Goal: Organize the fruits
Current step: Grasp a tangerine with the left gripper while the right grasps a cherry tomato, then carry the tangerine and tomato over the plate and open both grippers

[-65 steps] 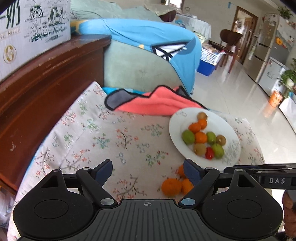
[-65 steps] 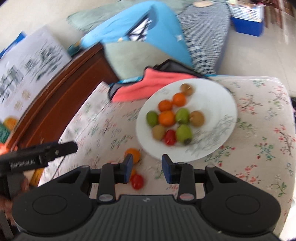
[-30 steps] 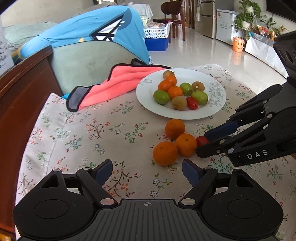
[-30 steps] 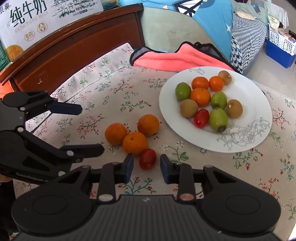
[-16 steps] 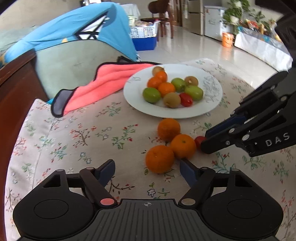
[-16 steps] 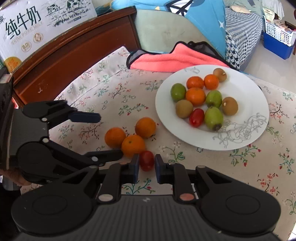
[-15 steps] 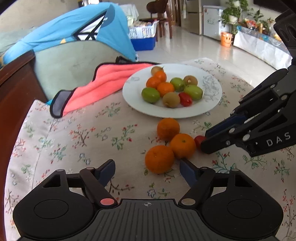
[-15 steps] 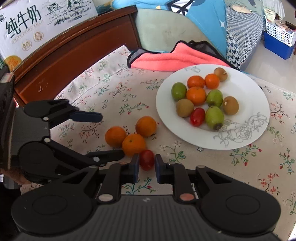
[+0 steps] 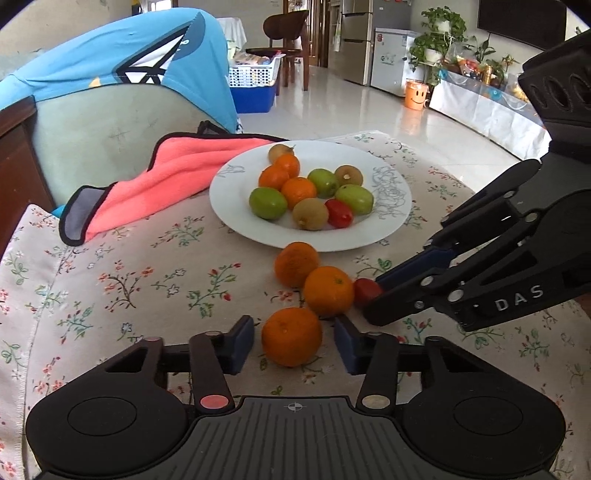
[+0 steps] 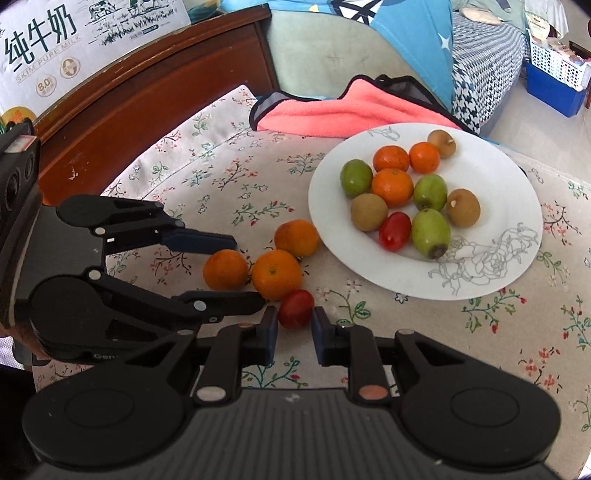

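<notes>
Three oranges and a small red tomato [image 10: 295, 308] lie on the flowered cloth in front of a white plate [image 10: 480, 266] that holds several oranges, green fruits, kiwis and one tomato. My right gripper [image 10: 294, 328] is shut on the loose tomato, its pads pressing both sides. In the left wrist view the right gripper [image 9: 373, 295] comes in from the right onto that tomato [image 9: 364, 290]. My left gripper [image 9: 293, 345] straddles the nearest orange [image 9: 291, 336]. Its jaws are closing, and a thin gap still shows on each side. The other two oranges [image 9: 328, 290] [image 9: 295, 264] touch each other just behind.
A pink towel [image 9: 177, 173] lies at the plate's far left. A dark wooden board [image 10: 147, 85] with a milk carton box [image 10: 74, 29] on top borders the cloth on the left. A green cushion under blue fabric [image 9: 110, 125] stands behind. The cloth drops off at the right.
The left jaws have narrowed sharply around the nearest orange. The right gripper closed on the tomato and has since held still.
</notes>
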Action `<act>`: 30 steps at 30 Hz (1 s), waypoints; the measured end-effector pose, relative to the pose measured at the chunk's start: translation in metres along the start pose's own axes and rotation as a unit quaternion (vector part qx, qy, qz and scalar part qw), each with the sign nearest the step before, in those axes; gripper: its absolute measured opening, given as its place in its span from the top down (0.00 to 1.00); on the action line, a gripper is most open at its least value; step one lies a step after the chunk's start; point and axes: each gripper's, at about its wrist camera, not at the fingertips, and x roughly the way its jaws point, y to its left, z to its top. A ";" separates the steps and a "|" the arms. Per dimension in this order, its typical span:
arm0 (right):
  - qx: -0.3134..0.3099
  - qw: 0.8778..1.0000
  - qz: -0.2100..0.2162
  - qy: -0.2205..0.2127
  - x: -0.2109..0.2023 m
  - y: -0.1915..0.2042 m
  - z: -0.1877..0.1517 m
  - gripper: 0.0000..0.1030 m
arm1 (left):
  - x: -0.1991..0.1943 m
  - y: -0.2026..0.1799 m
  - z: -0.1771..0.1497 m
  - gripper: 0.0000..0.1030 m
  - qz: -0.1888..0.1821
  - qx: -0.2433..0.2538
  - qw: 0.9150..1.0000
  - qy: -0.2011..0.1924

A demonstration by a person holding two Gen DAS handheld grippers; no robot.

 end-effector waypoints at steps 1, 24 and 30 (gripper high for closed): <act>0.002 1.000 0.002 -0.003 0.000 0.000 0.000 0.80 | -0.001 -0.001 0.000 0.64 -0.002 0.001 1.000 0.000; 0.031 0.998 0.009 -0.052 -0.033 -0.011 0.013 0.81 | -0.047 -0.008 0.032 0.71 0.077 -0.049 0.995 -0.038; 0.046 0.995 0.007 -0.084 -0.051 -0.021 0.024 0.81 | -0.056 -0.002 0.047 0.71 0.094 -0.098 0.989 -0.049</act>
